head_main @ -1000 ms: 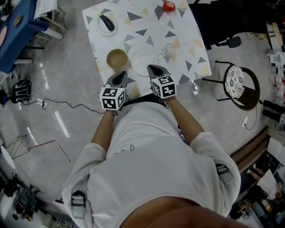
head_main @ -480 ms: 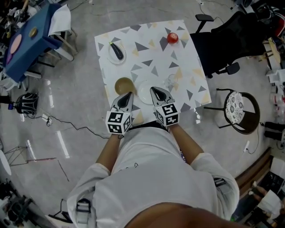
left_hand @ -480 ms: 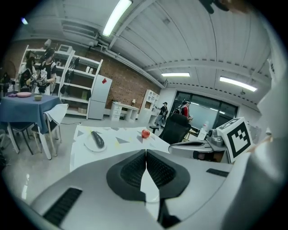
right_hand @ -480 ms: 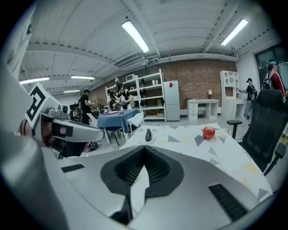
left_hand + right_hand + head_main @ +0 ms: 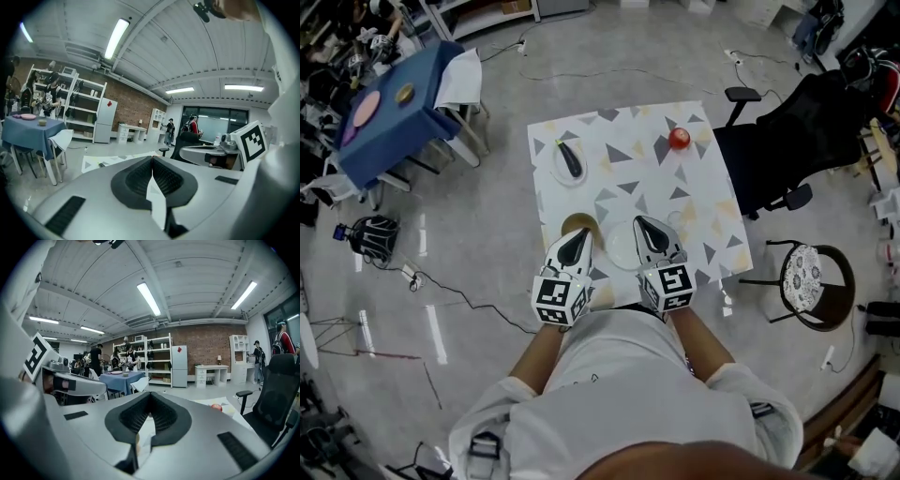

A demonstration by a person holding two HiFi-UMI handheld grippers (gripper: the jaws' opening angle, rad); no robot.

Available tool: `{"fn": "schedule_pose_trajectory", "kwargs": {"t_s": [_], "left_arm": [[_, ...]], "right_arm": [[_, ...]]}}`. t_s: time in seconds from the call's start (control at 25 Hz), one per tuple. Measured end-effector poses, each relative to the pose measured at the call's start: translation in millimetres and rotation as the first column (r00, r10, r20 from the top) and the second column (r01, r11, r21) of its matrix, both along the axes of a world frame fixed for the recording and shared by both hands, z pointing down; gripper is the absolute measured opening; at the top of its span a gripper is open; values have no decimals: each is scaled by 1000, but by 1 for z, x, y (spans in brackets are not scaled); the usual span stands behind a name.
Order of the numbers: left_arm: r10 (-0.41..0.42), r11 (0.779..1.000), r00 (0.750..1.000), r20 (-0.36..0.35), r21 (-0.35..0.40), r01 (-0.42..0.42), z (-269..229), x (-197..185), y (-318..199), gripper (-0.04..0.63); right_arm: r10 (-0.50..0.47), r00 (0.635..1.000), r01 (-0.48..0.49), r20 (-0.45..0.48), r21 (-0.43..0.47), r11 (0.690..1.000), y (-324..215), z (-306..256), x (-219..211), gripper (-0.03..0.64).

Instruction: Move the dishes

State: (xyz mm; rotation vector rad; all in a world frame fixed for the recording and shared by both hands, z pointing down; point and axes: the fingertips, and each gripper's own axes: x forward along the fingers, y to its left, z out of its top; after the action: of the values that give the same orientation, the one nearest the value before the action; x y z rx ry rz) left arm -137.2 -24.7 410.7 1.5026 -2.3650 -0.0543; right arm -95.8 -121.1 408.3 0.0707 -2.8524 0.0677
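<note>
Left claw [image 5: 579, 236] and right claw [image 5: 644, 225] pressed together, nothing pinched.
Both are held over the near edge of the tabletop [image 5: 705, 202]: the left by the brown bowl [image 5: 571, 222], the right beside the pale plate [image 5: 622, 247]; the aubergine plate [image 5: 569, 161] is set farther back.

The middle of the surface [image 5: 628, 178] lay bare and open to a reach. At the near edge a brown bowl [image 5: 578, 225] and a white plate [image 5: 622, 246] stood close together. An eggplant plate [image 5: 570, 159] filled the far left corner. A red fruit [image 5: 679, 139] sat by the far right corner, and a black chair [image 5: 797, 141] crowded the right edge.
</note>
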Motion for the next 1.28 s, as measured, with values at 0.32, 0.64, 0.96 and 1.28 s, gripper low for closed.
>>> {"fn": "schedule_pose_trajectory", "kwargs": {"t_s": [0.32,0.64,0.96,1.28], "left_arm": [[-50,998,998,45,52,48,-27,-8,4,21],[-69,996,996,53,57,66,-31,-10,6,21],[-63,997,995,72,48,59,-32,-12,4,21],[-62,997,995,80,40,58,-31,-17,2,21]], "right_arm": [[-8,998,7,57,21,1000,-1,-28,-1,-2],[-28,998,26,58,26,999,0,-31,-4,-2],[-75,994,73,76,31,997,6,-35,-9,-2],[-75,995,73,65,45,996,2,-35,-14,-3]]}}
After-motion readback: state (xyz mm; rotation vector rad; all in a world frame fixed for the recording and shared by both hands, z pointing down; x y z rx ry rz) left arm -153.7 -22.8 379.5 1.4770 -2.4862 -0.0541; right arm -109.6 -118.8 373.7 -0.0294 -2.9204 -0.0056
